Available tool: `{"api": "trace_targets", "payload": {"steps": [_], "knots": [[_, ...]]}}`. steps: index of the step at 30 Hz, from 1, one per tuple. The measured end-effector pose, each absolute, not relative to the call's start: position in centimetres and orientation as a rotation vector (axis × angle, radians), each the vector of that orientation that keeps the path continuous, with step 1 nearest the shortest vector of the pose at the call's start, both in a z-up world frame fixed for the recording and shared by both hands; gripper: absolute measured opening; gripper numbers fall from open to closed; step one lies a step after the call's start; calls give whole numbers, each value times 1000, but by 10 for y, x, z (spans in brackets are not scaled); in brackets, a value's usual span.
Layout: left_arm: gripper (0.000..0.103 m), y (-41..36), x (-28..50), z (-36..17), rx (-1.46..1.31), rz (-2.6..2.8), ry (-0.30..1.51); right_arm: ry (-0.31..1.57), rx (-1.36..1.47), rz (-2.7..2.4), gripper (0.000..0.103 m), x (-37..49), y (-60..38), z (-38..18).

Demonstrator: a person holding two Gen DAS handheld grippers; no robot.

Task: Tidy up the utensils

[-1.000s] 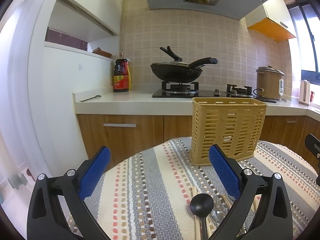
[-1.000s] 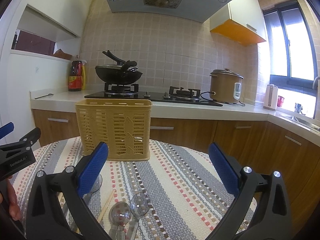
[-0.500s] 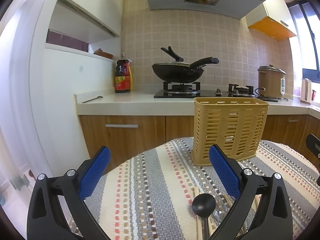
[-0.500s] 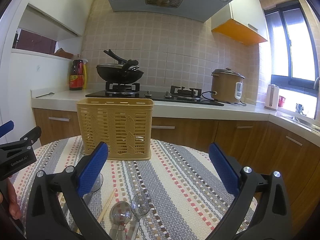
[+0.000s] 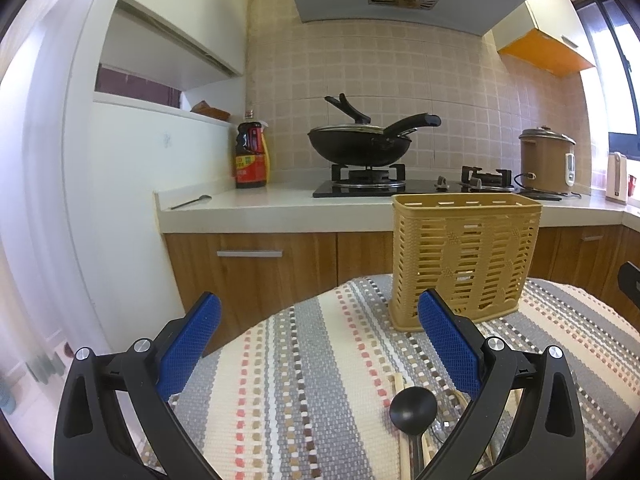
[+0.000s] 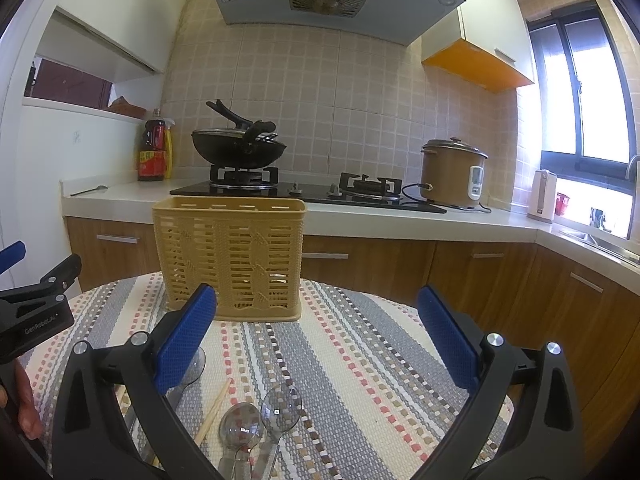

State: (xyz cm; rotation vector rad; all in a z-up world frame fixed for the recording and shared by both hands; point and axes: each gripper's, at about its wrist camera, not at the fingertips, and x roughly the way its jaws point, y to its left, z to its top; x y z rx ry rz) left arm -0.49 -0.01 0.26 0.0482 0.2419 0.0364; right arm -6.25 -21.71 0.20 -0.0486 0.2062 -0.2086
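We see yellow basket (image 6: 230, 258) upright on striped cloth (image 6: 340, 360) over surface, wok (image 5: 360, 146) on stove behind. Two clear spoons (image 6: 256, 420), chopsticks (image 6: 212, 416), black ladle (image 5: 413, 407) lie near us. Left tool (image 5: 320, 356) spread wide, empty, level over cloth. Right tool (image 6: 318, 354) likewise spread, holding nothing.

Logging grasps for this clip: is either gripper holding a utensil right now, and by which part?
Nothing is held. The left gripper and right gripper are both open above the utensils lying on the cloth.
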Motion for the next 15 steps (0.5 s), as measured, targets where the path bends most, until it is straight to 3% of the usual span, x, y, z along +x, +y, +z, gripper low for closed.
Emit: {"api": "trace_targets", "payload": {"steps": [15], "knots": [[95,12,2,2,-28,-7,283,213,-53,-284,96,-60,-221,-2]]}}
